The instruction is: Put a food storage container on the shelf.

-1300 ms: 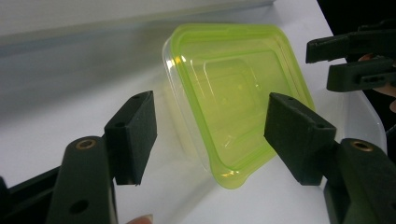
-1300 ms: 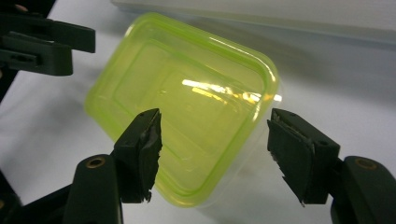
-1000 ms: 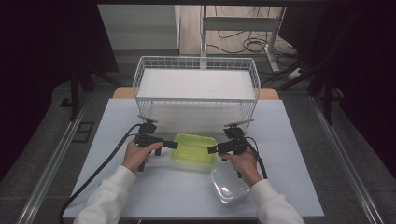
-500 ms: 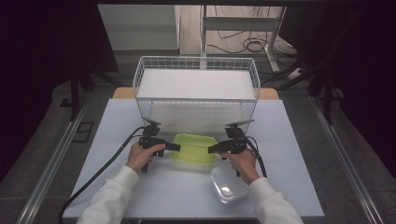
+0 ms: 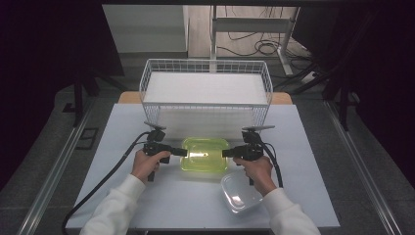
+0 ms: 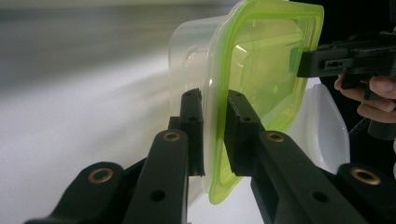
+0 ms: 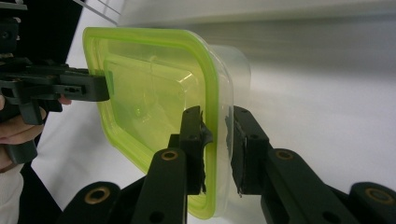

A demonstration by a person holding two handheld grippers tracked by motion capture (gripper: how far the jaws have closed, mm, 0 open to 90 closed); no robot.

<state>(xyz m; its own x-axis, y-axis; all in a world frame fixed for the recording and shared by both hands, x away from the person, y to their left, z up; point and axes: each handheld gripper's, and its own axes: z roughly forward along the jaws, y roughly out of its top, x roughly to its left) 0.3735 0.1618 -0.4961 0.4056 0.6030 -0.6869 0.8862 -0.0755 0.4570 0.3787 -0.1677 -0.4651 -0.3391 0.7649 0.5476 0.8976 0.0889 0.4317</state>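
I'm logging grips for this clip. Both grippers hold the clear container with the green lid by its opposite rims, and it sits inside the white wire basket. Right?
Not quite. The clear container with the green lid sits on the white table in front of the white wire basket, as the high view shows. The left gripper and right gripper, whose jaws have just been closing, do hold its opposite rims.

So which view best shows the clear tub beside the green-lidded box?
The high view: the clear tub lies whole on the table, by the right hand. The left gripper view catches just its edge behind the green-lidded box.
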